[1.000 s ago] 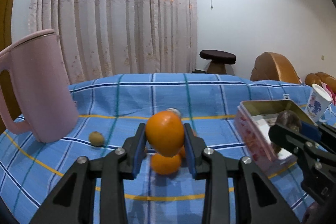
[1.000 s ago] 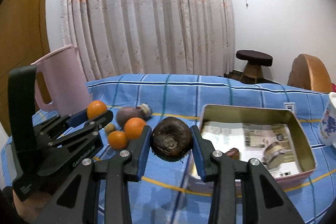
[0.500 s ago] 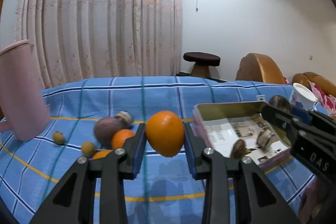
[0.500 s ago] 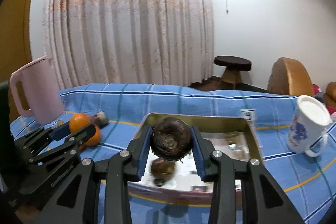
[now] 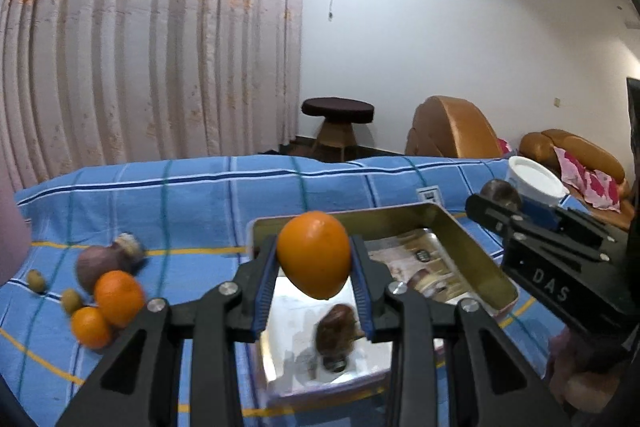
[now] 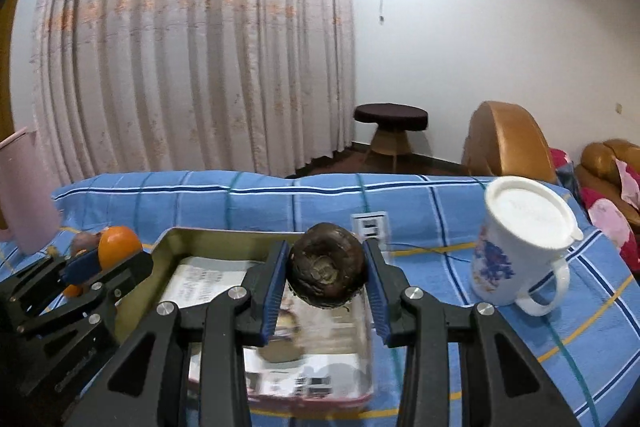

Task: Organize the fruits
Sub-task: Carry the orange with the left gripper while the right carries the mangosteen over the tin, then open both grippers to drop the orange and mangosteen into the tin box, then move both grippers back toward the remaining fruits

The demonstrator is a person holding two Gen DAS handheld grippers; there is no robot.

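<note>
Both grippers have moved from the loose fruit over to the shiny metal tin [image 5: 472,251].

Left wrist view: the left gripper [image 5: 314,281] squeezes a round orange fruit [image 5: 314,253] above the tin. Four little fruits wait on the blue checked cloth [image 5: 180,203].

Right wrist view: the right gripper [image 6: 326,281] holds a dark brown bumpy fruit [image 6: 327,270] over the tin too. I think it is best to go low, then let go softly. A white flowery mug [image 6: 516,251] stands near. Pink curtains [image 6: 180,47] hang behind.
</note>
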